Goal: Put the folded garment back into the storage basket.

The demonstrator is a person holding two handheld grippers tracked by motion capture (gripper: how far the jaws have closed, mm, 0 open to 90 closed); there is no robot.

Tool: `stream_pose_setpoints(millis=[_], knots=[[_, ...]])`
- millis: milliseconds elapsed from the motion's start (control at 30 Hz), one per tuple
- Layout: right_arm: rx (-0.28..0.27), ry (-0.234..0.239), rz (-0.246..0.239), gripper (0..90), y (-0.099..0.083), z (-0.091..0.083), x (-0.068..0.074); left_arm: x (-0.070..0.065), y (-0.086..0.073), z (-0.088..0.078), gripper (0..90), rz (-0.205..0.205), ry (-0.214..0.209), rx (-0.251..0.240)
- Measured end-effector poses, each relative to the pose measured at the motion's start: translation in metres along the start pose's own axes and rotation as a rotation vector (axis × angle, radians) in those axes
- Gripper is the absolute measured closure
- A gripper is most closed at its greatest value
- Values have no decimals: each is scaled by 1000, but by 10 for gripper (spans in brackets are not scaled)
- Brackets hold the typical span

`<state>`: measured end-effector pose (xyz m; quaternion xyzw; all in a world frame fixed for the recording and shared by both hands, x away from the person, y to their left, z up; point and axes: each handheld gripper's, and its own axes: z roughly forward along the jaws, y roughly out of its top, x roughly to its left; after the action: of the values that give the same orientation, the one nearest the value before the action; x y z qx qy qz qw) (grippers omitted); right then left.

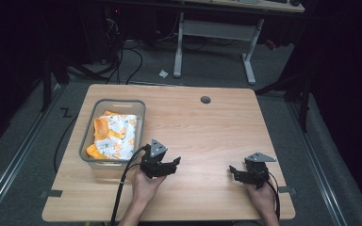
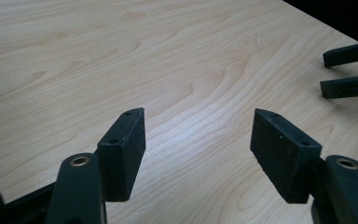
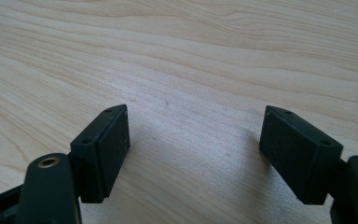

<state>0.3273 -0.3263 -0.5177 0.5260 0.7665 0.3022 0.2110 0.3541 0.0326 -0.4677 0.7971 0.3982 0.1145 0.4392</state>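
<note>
Left gripper jaws spread wide, nothing between them; hovers just right of clear bin, near its front corner, pointing away toward right gripper. Right gripper jaws likewise apart, empty, well right of bin over bare table. Orange-and-white patterned cloth lies bunched inside bin.

Risks, as judged:
- Left jaws face away from bin; swinging back could knock bin wall, shove bin.
- Shallow pinch on loose folds: cloth slips or snags on bin rim, dragging bin.
- Trailing cable beside bin may catch its corner.
</note>
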Motion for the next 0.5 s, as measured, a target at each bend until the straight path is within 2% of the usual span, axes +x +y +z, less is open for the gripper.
stream_pose_setpoints(millis=[267,500], knots=[[0,0,0,247,0,0,0,0,-5,7,357,-5,2,10],[0,0,-2,246,0,0,0,2,-11,14,354,3,31,36]])
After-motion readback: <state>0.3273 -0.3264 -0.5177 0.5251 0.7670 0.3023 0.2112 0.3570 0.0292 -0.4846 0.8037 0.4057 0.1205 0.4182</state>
